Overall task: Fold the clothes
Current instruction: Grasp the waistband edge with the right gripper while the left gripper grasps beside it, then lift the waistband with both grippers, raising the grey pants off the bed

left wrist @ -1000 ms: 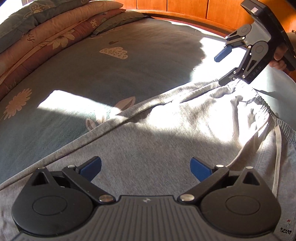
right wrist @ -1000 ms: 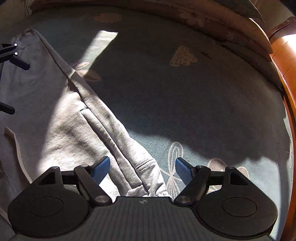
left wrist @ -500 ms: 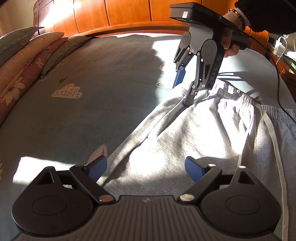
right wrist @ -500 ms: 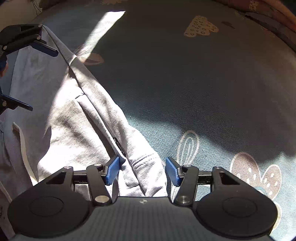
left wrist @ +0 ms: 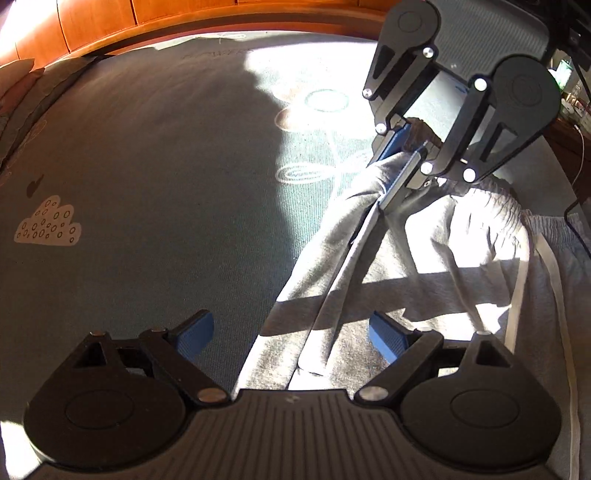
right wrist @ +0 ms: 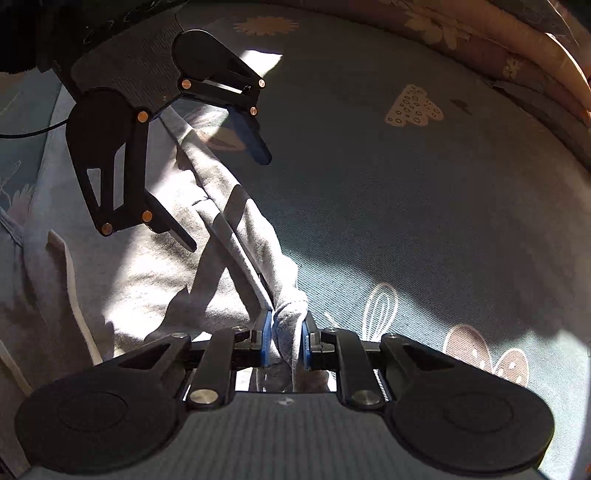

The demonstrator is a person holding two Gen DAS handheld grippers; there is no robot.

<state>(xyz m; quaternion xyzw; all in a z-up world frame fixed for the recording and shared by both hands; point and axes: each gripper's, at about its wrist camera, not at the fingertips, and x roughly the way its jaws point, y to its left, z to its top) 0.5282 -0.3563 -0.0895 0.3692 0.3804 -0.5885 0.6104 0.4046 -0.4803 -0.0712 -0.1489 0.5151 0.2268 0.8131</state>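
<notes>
Grey sweatpants point(left wrist: 424, 258) point(right wrist: 155, 266) lie flat on a teal bedsheet point(left wrist: 147, 184), a white drawstring point(left wrist: 517, 288) trailing from the waist. My right gripper point(right wrist: 285, 341) point(left wrist: 404, 157) points steeply down. Its jaws are closing, and the blue pads pinch a bunched fold of the pants' side edge, which rises slightly toward them. My left gripper point(left wrist: 290, 336) point(right wrist: 225, 199) is open a short way along the same edge. It straddles the edge, one finger over the sheet and one over the fabric, and the pads touch nothing.
A wooden headboard point(left wrist: 110, 22) curves along the far side of the bed. Stacked floral pillows point(right wrist: 517, 44) lie at the bed's end. A dark cable point(left wrist: 576, 206) runs past the waistband. Bare printed sheet point(right wrist: 406, 203) stretches beside the pants.
The right jaws went from wide open to pinching the pants' edge. My left gripper swung along the edge toward the right gripper and rolled, staying open.
</notes>
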